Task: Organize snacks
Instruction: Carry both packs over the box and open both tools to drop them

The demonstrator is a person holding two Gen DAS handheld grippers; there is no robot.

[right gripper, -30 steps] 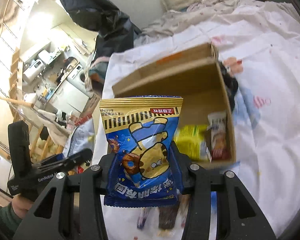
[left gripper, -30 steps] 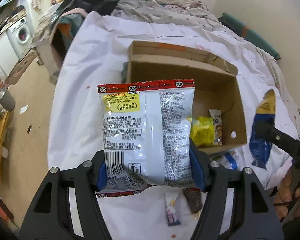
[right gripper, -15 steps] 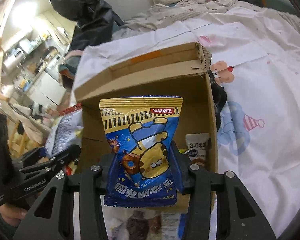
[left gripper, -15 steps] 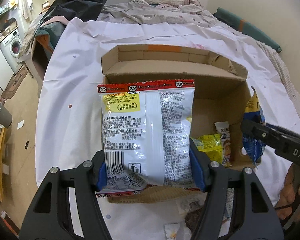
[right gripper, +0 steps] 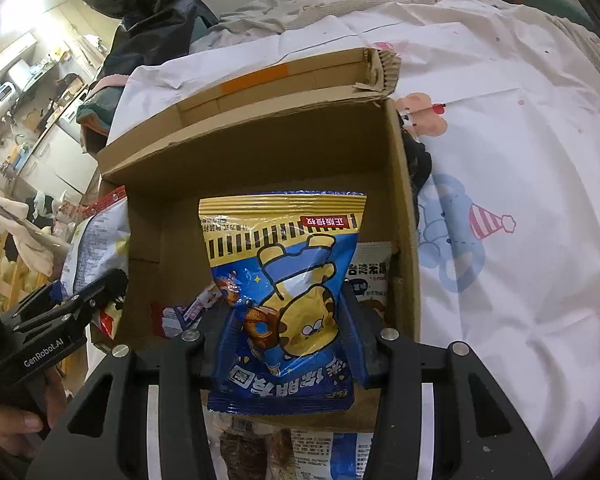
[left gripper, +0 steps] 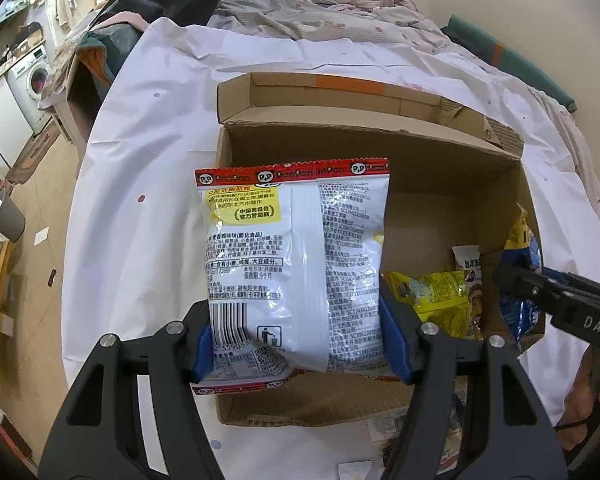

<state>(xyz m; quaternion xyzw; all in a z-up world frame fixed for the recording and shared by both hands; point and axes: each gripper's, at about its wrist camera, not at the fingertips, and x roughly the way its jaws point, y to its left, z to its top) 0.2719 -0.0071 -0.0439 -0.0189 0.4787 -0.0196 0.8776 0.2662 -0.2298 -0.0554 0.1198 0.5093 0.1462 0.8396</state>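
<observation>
My left gripper (left gripper: pixel 300 344) is shut on a white snack bag with a red top strip (left gripper: pixel 296 264) and holds it upright over the left half of an open cardboard box (left gripper: pixel 364 136). My right gripper (right gripper: pixel 286 344) is shut on a blue and yellow snack bag with a cartoon tiger (right gripper: pixel 284 280), held over the right half of the same box (right gripper: pixel 260 148). A yellow packet (left gripper: pixel 436 304) and a small white packet (left gripper: pixel 466 260) lie inside. The right gripper and its bag show at the right of the left wrist view (left gripper: pixel 524 280).
The box stands on a white sheet (left gripper: pixel 148 184) over a bed, with a cartoon-print sheet (right gripper: pixel 500 200) to its right. Several loose snack packets (right gripper: pixel 260 448) lie on the sheet in front of the box. A rumpled blanket and pillow (left gripper: pixel 332 0) lie behind.
Both grippers have moved forward with their bags, from in front of the box to over its opening. The box now looks larger and nearer in both views.
</observation>
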